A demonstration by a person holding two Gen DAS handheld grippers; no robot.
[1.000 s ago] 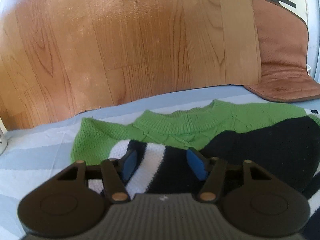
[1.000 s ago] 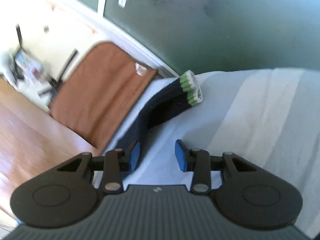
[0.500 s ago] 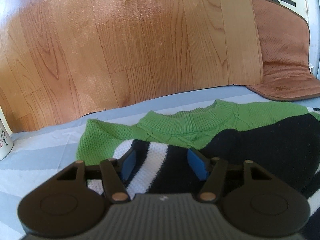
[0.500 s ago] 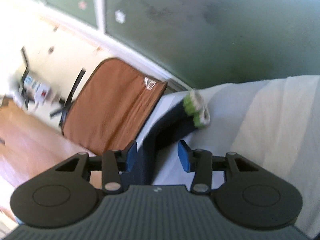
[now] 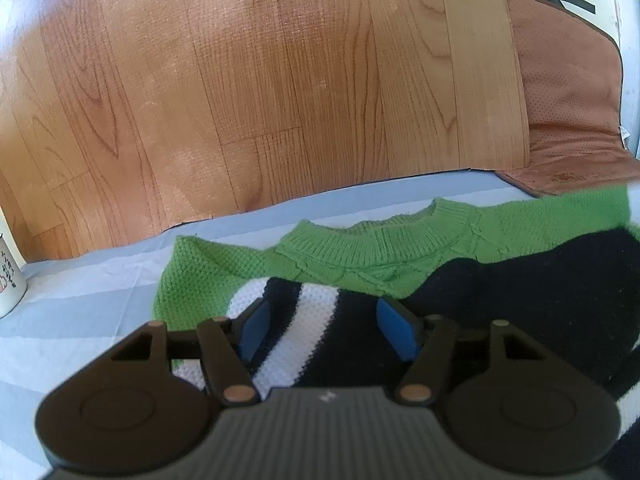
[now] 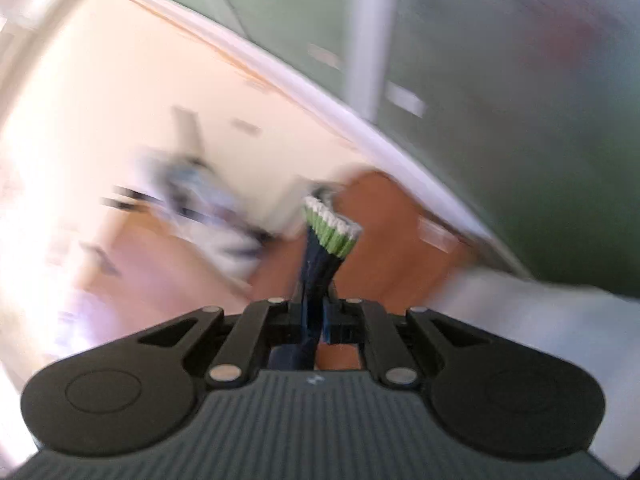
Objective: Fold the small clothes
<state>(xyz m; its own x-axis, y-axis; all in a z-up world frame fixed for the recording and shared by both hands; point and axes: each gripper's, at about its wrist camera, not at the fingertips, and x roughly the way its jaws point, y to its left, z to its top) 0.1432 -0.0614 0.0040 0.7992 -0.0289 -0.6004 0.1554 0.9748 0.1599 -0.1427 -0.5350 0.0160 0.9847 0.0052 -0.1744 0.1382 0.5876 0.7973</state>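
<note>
1. The small sweater [image 5: 400,256] lies flat on the striped bedsheet [image 5: 88,296], green collar toward the wooden floor [image 5: 240,100], ready for folding.
2. The right hand-held gripper [image 6: 316,316] is clamped on the sleeve [image 6: 320,264], probably to fold it inward.
3. The left hand-held gripper [image 5: 324,328] is apart and widening, over the striped sleeve.
4. The writing on the mug [image 5: 10,280] left of the sweater is illegible.

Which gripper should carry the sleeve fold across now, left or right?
Right. The right gripper is shut on the dark sleeve, lifted. The left gripper is opening over the striped sweater, gripping nothing.
</note>
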